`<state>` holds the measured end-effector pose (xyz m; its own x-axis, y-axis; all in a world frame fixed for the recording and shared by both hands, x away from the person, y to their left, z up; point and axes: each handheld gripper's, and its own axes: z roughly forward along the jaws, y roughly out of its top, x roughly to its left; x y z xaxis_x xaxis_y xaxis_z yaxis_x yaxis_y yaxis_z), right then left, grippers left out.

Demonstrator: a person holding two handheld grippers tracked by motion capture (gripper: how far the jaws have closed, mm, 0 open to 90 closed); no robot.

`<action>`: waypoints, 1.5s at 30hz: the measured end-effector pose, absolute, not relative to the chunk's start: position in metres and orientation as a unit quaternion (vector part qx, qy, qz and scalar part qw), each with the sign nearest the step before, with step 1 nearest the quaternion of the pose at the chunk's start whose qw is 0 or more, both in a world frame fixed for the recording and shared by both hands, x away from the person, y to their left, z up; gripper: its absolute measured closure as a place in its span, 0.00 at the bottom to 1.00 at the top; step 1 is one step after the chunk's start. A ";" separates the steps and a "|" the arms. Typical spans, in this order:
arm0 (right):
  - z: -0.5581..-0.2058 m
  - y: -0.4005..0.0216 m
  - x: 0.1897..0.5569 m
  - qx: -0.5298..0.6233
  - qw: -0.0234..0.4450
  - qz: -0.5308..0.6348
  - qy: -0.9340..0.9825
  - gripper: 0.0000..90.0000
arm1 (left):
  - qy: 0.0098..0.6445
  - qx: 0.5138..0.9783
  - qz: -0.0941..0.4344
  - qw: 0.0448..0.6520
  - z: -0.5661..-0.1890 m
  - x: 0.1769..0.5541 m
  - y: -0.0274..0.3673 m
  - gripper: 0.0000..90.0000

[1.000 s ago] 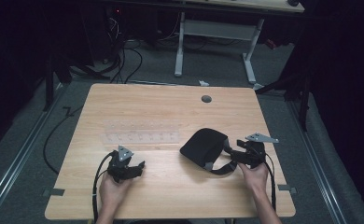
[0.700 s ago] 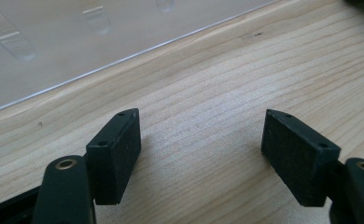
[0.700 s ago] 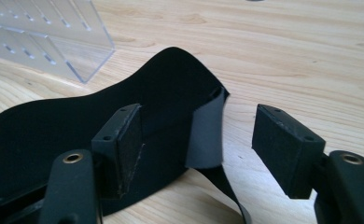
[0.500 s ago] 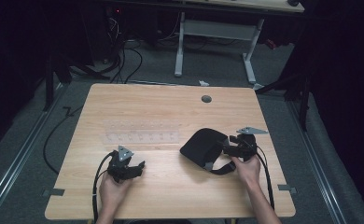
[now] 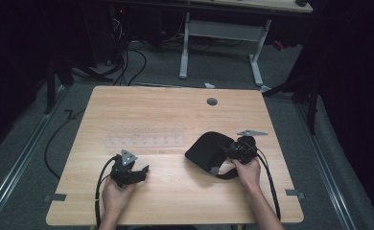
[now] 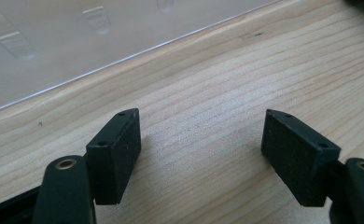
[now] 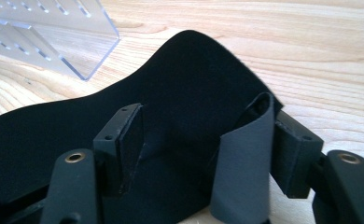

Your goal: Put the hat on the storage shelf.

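A black soft pad (image 5: 205,149) with a grey strap lies on the wooden table (image 5: 166,108), right of centre. My right gripper (image 5: 227,154) reaches over the pad's right edge, held by a hand. In the right gripper view the jaws of my right gripper (image 7: 208,144) stand apart over the black pad (image 7: 185,79). A grey strap loop (image 7: 241,163) rises between them, against the right jaw. My left gripper (image 5: 143,170) rests on the table at the front left. It stands open over bare wood (image 6: 201,149) with nothing between its jaws.
A clear plastic rack (image 5: 144,136) lies flat at the table's middle, just beyond my left gripper; the same rack (image 6: 68,46) (image 7: 54,37) appears in both gripper views. A round grommet hole (image 5: 212,101) sits near the far edge. Desk legs and cables stand beyond the table.
My right gripper has moved left, from beside the black pad onto its right edge, with the strap now between its jaws. The left gripper has stayed put.
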<state>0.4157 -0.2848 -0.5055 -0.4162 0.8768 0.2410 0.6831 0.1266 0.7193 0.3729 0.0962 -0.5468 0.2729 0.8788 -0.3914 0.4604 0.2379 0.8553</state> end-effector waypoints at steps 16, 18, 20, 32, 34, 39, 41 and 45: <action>-0.519 -0.287 0.422 0.514 0.084 0.410 0.749 0.52 | 0.571 0.586 0.193 0.541 -0.547 0.373 0.096 0.32; -0.519 -0.288 0.422 0.512 0.082 0.410 0.750 0.53 | 0.571 0.586 0.193 0.541 -0.547 0.373 0.096 0.32; -0.520 -0.290 0.421 0.509 0.074 0.418 0.748 0.58 | 0.571 0.586 0.193 0.541 -0.547 0.373 0.096 0.32; -0.522 -0.305 0.413 0.461 0.052 0.464 0.755 0.82 | 0.571 0.586 0.193 0.541 -0.547 0.373 0.096 0.32; -0.520 -0.307 0.410 0.449 0.050 0.469 0.758 0.87 | 0.571 0.586 0.193 0.541 -0.547 0.373 0.096 0.32; -0.519 -0.309 0.406 0.435 0.053 0.480 0.760 0.91 | 0.571 0.586 0.193 0.541 -0.547 0.373 0.096 0.32; -0.518 -0.310 0.405 0.436 0.053 0.480 0.759 0.92 | 0.571 0.586 0.193 0.541 -0.547 0.373 0.096 0.32; -0.516 -0.310 0.402 0.432 0.058 0.483 0.759 0.93 | 0.571 0.586 0.193 0.541 -0.547 0.373 0.096 0.32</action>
